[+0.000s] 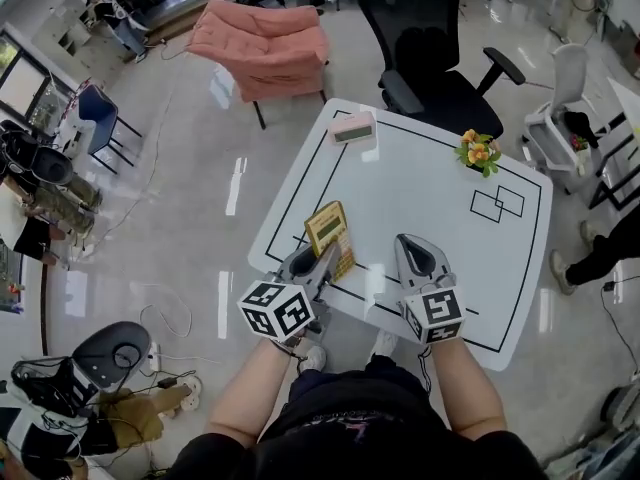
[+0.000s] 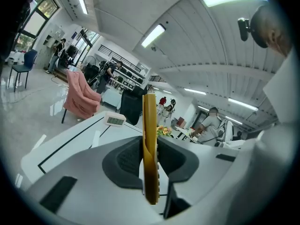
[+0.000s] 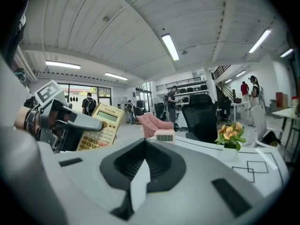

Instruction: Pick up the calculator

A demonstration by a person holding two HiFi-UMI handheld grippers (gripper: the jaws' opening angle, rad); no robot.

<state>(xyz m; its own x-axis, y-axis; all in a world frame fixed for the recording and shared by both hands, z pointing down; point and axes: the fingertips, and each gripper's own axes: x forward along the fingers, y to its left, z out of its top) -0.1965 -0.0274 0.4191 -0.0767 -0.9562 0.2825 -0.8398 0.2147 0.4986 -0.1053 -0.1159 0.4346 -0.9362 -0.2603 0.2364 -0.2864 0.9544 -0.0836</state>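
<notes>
In the head view the yellow calculator (image 1: 328, 236) is lifted off the white table (image 1: 420, 183), above its near left edge. My left gripper (image 1: 326, 260) is shut on the calculator's lower part. In the left gripper view the calculator (image 2: 150, 144) stands edge-on between the two pads of the left gripper (image 2: 150, 161). To its right my right gripper (image 1: 412, 246) is shut and empty, above the table's near edge. In the right gripper view the right gripper (image 3: 144, 165) shows closed jaws, and the calculator (image 3: 101, 124) sits at the left in the left gripper (image 3: 70, 123), keys facing this camera.
A pink desk clock (image 1: 352, 126) stands at the table's far edge and a small flower pot (image 1: 478, 152) at the far right. Two overlapping squares (image 1: 497, 204) are drawn near the right side. A black office chair (image 1: 430, 58) and a pink chair (image 1: 262, 43) stand beyond the table.
</notes>
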